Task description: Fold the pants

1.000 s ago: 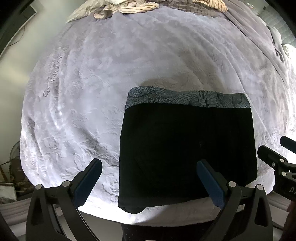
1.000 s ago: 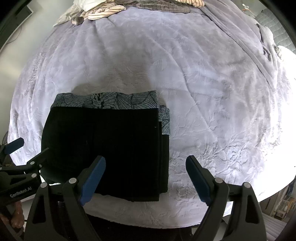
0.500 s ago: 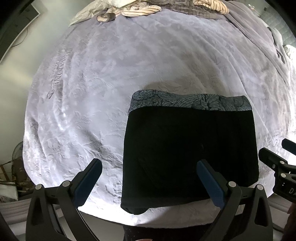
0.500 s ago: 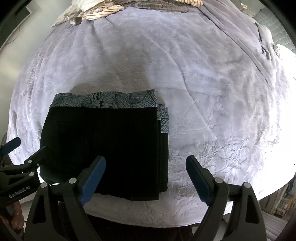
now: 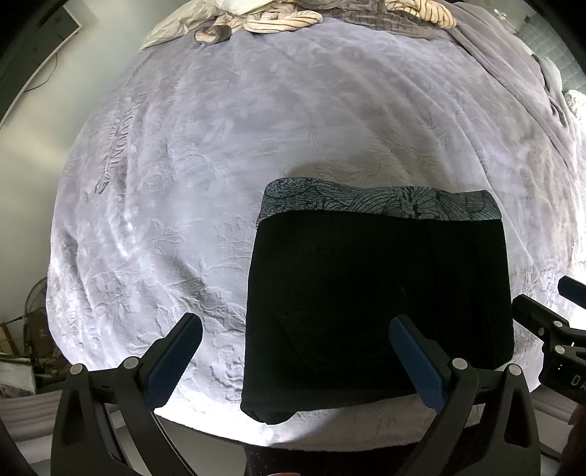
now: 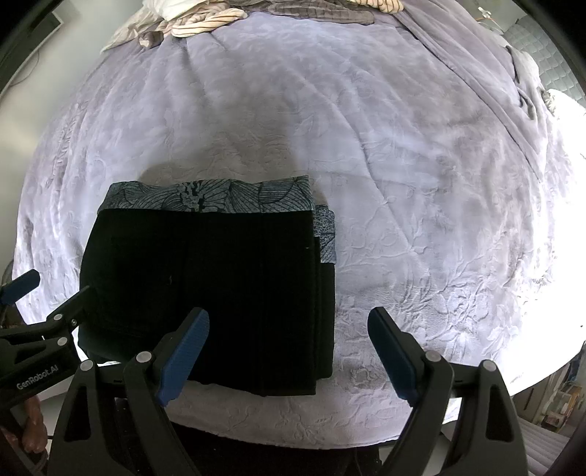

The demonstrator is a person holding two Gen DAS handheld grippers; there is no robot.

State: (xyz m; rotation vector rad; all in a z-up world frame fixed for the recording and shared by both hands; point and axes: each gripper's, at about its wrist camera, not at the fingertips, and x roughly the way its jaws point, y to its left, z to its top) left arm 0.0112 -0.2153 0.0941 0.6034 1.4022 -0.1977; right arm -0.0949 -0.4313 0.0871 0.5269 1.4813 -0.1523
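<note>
Nothing has moved: one folded pair of pants (image 5: 377, 304) lies on the bed (image 5: 227, 153); two grippers, left (image 5: 293, 357) and right (image 6: 289, 353), hover above it, jaws apart, empty.

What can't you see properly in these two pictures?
- Pants: both views, folds lost in black.
- Clothes pile: both views, cut off by the top edge.
- Right gripper: left view, cut off by the right edge.
- Blanket: right view, edge washed out by glare.
</note>
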